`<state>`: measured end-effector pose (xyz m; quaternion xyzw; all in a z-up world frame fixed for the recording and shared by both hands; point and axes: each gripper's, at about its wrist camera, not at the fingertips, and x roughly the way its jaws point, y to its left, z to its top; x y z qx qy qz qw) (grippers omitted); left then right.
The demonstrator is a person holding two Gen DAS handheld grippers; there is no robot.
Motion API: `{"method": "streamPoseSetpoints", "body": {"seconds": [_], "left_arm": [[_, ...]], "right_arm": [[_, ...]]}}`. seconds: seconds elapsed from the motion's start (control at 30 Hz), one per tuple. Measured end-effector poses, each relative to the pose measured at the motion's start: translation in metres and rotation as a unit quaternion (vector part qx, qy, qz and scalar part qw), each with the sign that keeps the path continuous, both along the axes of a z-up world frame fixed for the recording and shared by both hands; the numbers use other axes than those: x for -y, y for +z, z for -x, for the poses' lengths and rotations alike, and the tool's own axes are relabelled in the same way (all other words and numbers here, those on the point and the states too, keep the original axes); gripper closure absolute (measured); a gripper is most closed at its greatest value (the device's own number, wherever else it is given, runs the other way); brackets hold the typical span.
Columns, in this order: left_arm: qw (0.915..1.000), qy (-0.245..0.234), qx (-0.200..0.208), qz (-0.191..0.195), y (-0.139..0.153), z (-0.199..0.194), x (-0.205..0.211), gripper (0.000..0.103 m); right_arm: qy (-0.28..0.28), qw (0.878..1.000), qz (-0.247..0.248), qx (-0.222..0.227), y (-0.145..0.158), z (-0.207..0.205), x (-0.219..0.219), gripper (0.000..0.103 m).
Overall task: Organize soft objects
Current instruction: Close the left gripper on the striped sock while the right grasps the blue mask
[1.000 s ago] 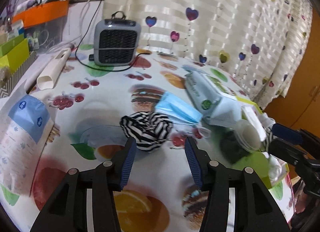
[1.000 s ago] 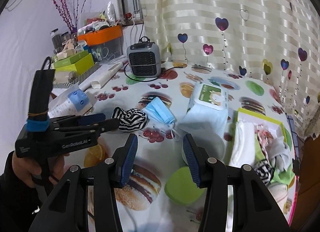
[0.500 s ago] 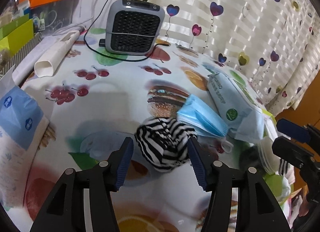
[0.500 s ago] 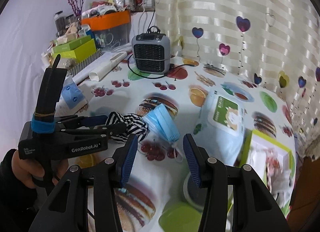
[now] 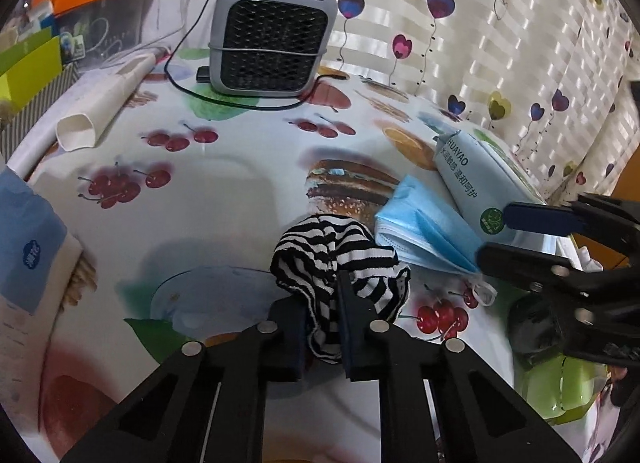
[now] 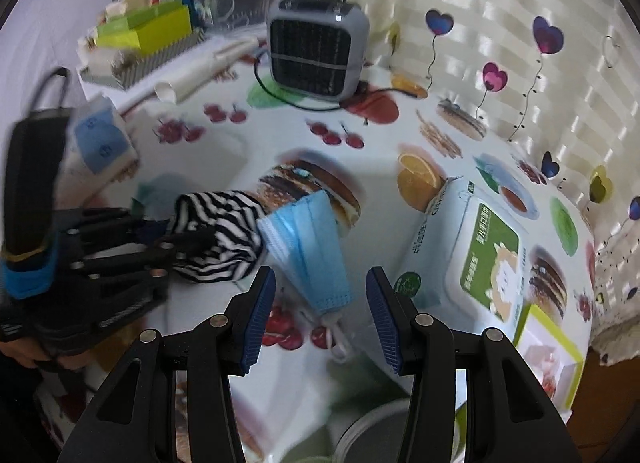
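A black-and-white striped cloth (image 5: 340,255) lies bunched on the fruit-print table (image 5: 224,191). My left gripper (image 5: 324,303) has its jaws closing, and the pads pinch the cloth's near edge between them. The right wrist view shows the same grip on the striped cloth (image 6: 220,231) from the side. A blue face mask (image 5: 424,231) lies just right of the cloth, touching it. My right gripper (image 6: 320,283) stands open over the mask (image 6: 308,251), nothing pressed between its pads. In the left wrist view the right gripper (image 5: 496,235) reaches in from the right.
A pack of wet wipes (image 6: 472,255) lies right of the mask. A grey heater (image 5: 272,39) with its cable stands at the back. A rolled paper (image 5: 96,111) and a tissue pack (image 5: 32,247) lie left. A green-rimmed box (image 6: 548,347) sits at the right edge.
My left gripper's jaws, wide around the striped cloth before, have closed onto it. The right gripper has come lower and nearer, over the blue mask.
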<state>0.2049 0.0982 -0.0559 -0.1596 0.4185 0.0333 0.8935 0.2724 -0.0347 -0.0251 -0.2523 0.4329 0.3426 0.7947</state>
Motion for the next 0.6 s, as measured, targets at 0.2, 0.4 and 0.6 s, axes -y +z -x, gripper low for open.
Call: {"method": "streamPoseSetpoints", "body": {"seconds": [0.2,0.4,0.6], "left_arm": [[1.0000,0.005,0.001,0.006,0.000,0.002,-0.004,0.092],[1.0000,0.003,0.002,0.004,0.000,0.003,-0.005,0.092],[1.0000,0.002,0.005,-0.002,0.002,0.004,-0.004,0.093]], "right_arm": [[0.005,0.999,0.032,-0.020,-0.017,-0.013,-0.014,0.054],[0.009,0.998,0.057,-0.025,-0.027,-0.015,-0.027,0.055],[0.010,0.999,0.045,-0.016,-0.022,-0.010,-0.027,0.080]]}}
